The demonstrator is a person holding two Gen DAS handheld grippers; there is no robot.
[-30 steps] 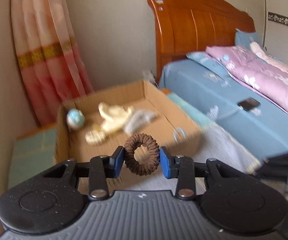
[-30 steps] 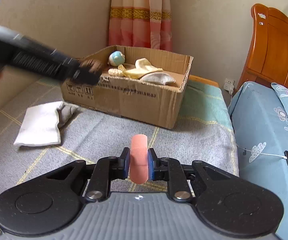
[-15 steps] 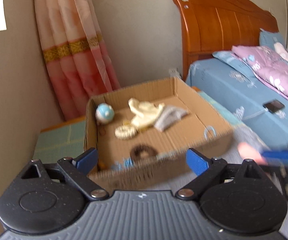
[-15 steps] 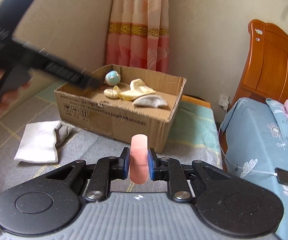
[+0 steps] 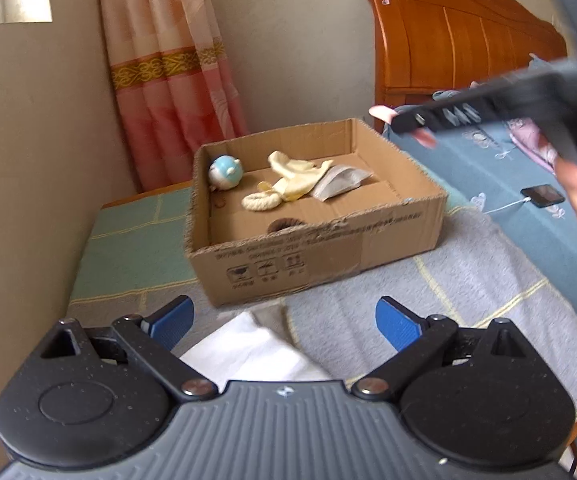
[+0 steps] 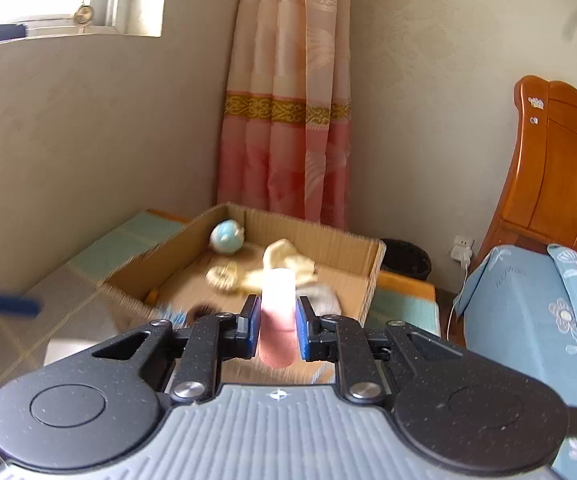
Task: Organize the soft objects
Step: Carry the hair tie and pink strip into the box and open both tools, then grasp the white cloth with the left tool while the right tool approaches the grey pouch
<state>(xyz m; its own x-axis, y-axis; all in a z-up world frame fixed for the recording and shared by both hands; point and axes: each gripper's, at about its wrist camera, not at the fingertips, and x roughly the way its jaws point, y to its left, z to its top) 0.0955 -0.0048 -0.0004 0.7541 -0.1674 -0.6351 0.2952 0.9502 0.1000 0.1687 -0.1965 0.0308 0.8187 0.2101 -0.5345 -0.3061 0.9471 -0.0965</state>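
Observation:
My left gripper (image 5: 282, 326) is open and empty, low over a folded white cloth (image 5: 248, 354) on the grey blanket. A cardboard box (image 5: 320, 252) stands ahead of it. Inside lie a blue ball toy (image 5: 225, 172), a yellow cloth (image 5: 296, 178), a grey cloth (image 5: 340, 184), a cream ring (image 5: 260, 201) and the brown scrunchie (image 5: 284, 225). My right gripper (image 6: 276, 322) is shut on a pink sponge piece (image 6: 277, 320) and hovers over the box's near right corner (image 6: 372, 280). It also shows at the upper right of the left wrist view (image 5: 408, 124).
A bed with a blue sheet (image 5: 528, 208) and wooden headboard (image 5: 448, 40) stands to the right. A phone on a cable (image 5: 542, 195) lies on it. A pink curtain (image 6: 288, 120) hangs behind the box. A dark bin (image 6: 406, 258) sits by the wall.
My left gripper let the brown scrunchie go into the box, opened wide and pulled back over the white cloth. My right gripper carried the pink sponge piece up to the box.

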